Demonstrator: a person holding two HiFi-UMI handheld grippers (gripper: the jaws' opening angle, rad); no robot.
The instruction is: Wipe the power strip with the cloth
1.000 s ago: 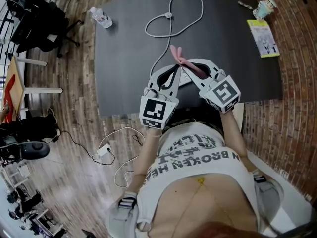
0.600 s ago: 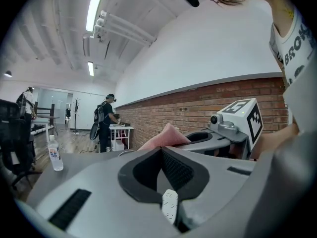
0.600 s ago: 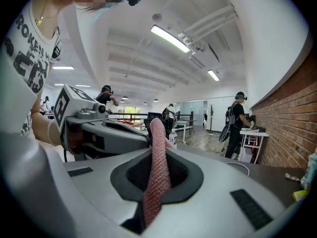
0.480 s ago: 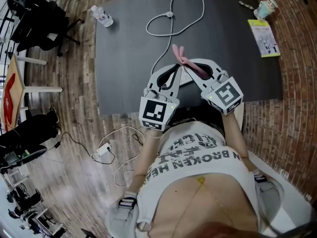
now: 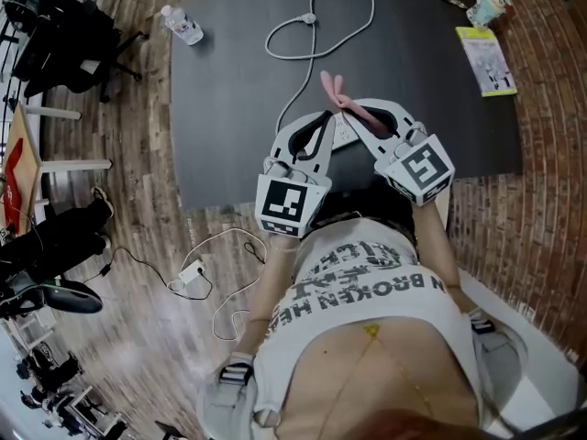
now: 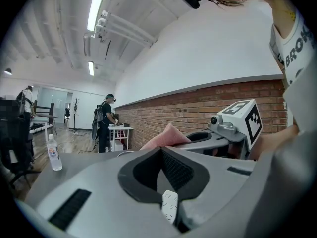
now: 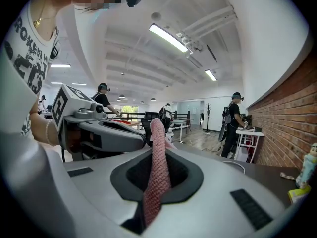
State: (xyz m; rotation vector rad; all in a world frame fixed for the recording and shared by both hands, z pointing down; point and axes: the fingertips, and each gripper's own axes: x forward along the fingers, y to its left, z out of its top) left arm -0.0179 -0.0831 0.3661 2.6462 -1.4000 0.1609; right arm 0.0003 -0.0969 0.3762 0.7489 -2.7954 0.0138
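From here I judge the job to be at its working stage, with both things picked up and brought together near the front edge of the dark table, close to the body. My left gripper has its jaws pressed together on one end of the white power strip. In the head view only a small pale part of the strip shows between the two tools, with its cord looping away across the tabletop. My right gripper pinches the pink cloth, which stands up in a narrow fold between its jaws and pokes out past the tips in the head view. The cloth sits just beside the strip, but I cannot tell whether it is touching it, nor how much of the strip is already clean. As I see it, the wiping strokes along the strip's length are what remains, then setting both things down.
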